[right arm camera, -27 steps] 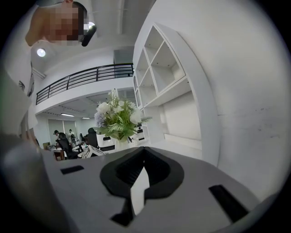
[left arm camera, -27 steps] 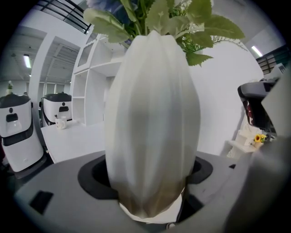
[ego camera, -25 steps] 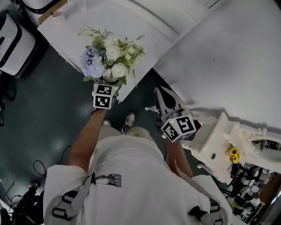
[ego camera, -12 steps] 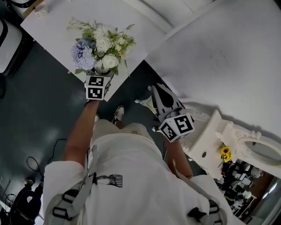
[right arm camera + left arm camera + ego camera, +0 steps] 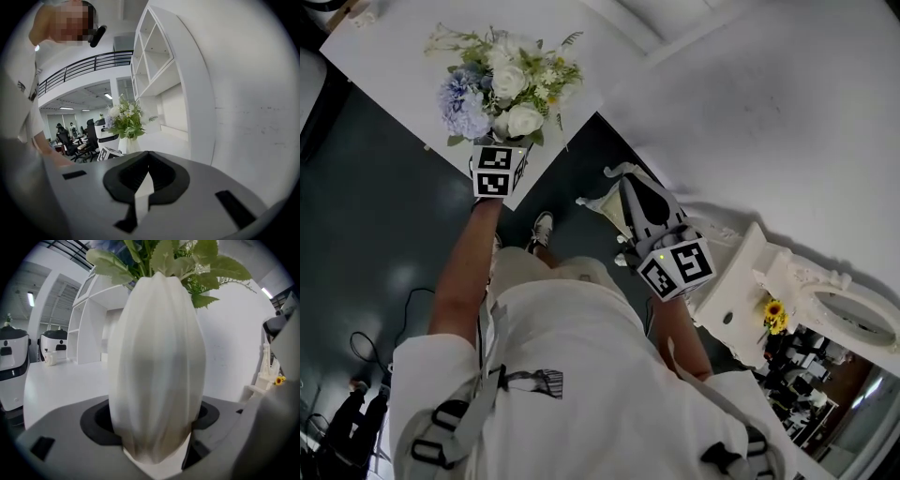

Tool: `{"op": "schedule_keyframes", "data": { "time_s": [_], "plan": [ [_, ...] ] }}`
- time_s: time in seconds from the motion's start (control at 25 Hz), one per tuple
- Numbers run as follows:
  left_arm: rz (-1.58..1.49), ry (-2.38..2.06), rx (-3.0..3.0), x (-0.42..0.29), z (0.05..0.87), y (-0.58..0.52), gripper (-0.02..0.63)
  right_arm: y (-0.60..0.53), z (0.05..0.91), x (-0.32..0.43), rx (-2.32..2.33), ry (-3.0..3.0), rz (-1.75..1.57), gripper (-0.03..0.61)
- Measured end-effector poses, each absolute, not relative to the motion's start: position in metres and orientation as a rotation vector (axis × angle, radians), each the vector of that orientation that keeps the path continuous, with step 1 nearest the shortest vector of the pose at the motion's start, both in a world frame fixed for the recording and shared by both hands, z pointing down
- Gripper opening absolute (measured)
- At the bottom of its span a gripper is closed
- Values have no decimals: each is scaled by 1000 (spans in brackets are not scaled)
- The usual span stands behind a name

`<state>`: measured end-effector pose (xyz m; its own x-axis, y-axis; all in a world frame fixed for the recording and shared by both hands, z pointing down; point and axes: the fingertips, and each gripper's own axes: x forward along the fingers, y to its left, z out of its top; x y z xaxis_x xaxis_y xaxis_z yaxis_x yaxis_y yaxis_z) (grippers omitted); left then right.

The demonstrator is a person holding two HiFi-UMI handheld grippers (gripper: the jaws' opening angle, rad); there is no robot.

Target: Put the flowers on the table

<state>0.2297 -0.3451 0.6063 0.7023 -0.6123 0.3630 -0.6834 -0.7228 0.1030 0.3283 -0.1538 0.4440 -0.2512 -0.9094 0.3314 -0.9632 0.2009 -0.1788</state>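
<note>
A bunch of white and pale blue flowers stands in a ribbed white vase. My left gripper is shut on the vase's lower body, with its marker cube just below the blooms. The vase hangs over the near corner of the white table; whether its base touches the top is hidden. My right gripper is lower and to the right, over the dark floor, shut with nothing in it. In the right gripper view the flowers show off to the left, beyond my right gripper.
A white wall and shelf unit fills the right. An ornate white cabinet with a small sunflower stands by my right arm. Dark floor lies left of the table. White machines stand beyond the table's far side.
My left gripper has carried the vase of flowers up and to the left, further over the table's corner. The right gripper has drifted slightly the same way, still shut.
</note>
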Motion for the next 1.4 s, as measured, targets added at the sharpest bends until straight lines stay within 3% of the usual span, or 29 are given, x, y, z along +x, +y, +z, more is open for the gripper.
{"op": "schedule_keyframes", "data": {
  "time_s": [0.92, 1.08, 1.4],
  "plan": [
    [466, -903, 2812, 232, 598, -348, 399, -168, 435, 305, 1825, -2314, 533, 11],
    [544, -893, 2769, 222, 617, -340, 435, -168, 431, 301, 1820, -2328, 530, 11],
    [628, -920, 2674, 190, 620, -323, 439, -169, 424, 282, 1777, -2396, 530, 11]
  ]
}}
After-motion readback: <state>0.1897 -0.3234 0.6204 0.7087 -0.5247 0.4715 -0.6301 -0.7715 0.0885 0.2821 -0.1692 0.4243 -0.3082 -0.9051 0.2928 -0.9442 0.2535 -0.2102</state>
